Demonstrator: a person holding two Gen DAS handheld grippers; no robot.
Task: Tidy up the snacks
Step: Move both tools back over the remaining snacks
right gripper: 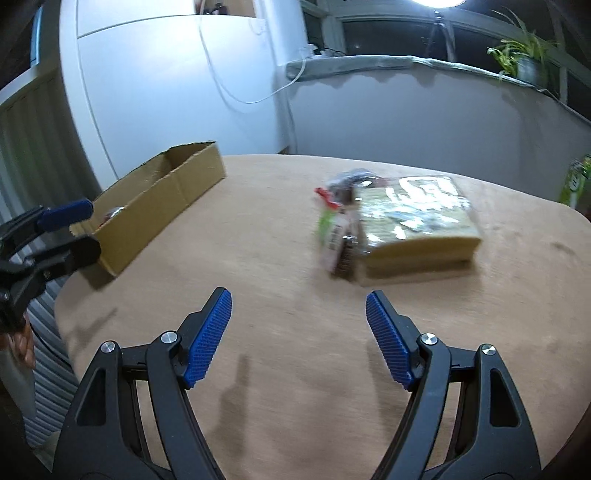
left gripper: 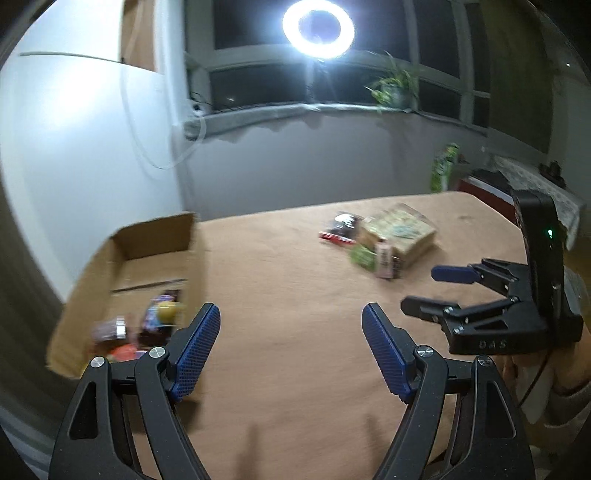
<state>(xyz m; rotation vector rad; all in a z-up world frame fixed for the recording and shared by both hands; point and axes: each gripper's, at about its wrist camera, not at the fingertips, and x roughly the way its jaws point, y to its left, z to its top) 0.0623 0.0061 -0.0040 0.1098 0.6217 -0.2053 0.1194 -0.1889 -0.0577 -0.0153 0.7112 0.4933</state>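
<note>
Snacks lie in two places on the tan, cloth-covered worktop (right gripper: 280,229); the landmark is the open brown cardboard box (right gripper: 162,206) at the worktop's left edge. Inside the box, the left wrist view shows several blurred wrapped snacks (left gripper: 155,325), among them a purple packet and a yellow-green round piece; what they are cannot be told. Well apart from the box, to its right near the worktop's middle, sits a flat square pack in clear wrap with a tan body and pale printed top (right gripper: 417,221); touching that pack on the side facing the box is a small heap of packets (right gripper: 340,221), red, dark, green and pale, too blurred to name. The left gripper (left gripper: 291,332), black with blue ribbed pads, hovers just beside the box's near right corner, its jaws spread with nothing between them; the right gripper (right gripper: 299,321), of the same make, is over bare worktop to the right of the box and short of the heap, its jaws also spread and holding nothing. Beyond the box, a bright ring lamp (left gripper: 317,27) stands before a dark window.
</note>
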